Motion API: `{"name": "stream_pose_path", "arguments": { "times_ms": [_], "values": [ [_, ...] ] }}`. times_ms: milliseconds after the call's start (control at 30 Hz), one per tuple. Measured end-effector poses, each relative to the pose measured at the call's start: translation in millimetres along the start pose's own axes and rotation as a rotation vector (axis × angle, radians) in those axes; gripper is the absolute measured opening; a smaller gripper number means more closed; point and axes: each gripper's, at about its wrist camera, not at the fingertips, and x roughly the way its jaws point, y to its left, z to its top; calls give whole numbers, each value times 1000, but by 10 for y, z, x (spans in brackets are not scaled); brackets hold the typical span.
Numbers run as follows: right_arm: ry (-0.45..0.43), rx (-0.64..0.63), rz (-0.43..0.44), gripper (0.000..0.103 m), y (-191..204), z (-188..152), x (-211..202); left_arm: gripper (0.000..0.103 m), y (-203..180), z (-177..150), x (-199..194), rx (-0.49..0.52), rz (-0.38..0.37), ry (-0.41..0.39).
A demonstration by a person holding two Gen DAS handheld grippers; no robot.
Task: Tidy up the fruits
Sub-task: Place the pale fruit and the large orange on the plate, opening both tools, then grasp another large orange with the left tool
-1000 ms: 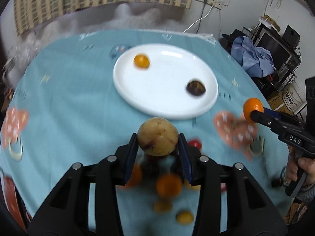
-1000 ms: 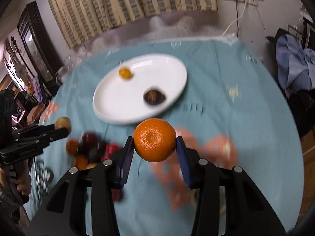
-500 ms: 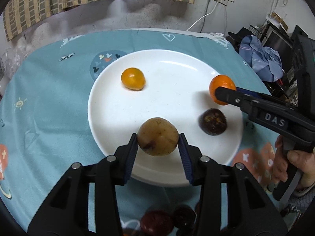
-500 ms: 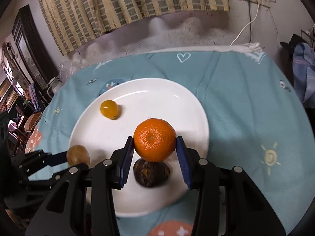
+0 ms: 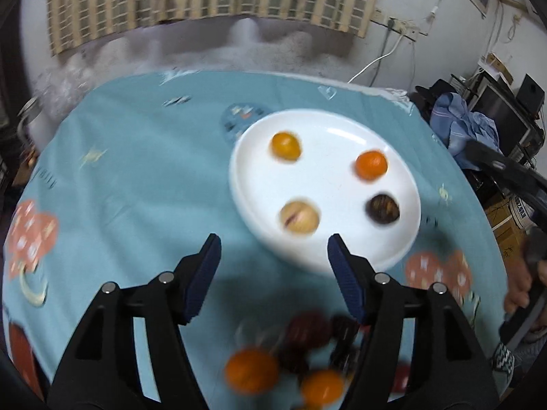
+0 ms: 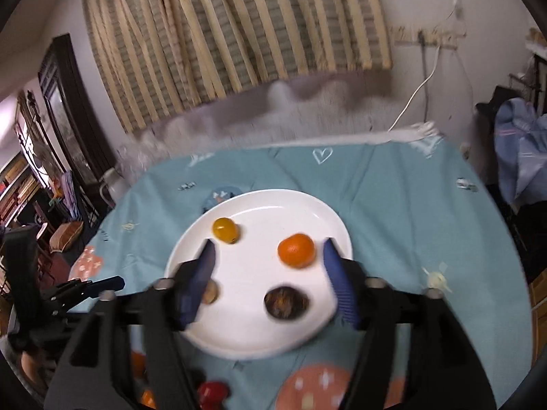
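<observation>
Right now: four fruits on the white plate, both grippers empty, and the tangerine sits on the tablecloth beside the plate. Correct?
Not quite. The tangerine sits on the white plate, not on the tablecloth; the right wrist view shows it. The rest holds: four fruits on the plate, and the left gripper and right gripper empty, jaws opening.

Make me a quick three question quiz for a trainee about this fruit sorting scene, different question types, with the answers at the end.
1. How many fruits lie on the white plate?
2. True or false: the left gripper is shut on the tan round fruit.
3. Multiple choice: where are the unsorted fruits? A) on the plate's far rim B) on the blue tablecloth near the grippers C) on the floor.

Key:
1. Four: a yellow-orange fruit, an orange mandarin, a dark brown fruit and the tan one.
2. False; its jaws are opening with nothing between them, like the right gripper.
3. B.
</observation>
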Motion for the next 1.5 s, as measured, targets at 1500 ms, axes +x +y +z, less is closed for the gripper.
{"name": "stream_pose_path", "arguments": {
  "times_ms": [1500],
  "values": [
    [327,-72,-53,67,517,-1675,-1163,45,211,-1058,39,60,-60,104]
  ]
}}
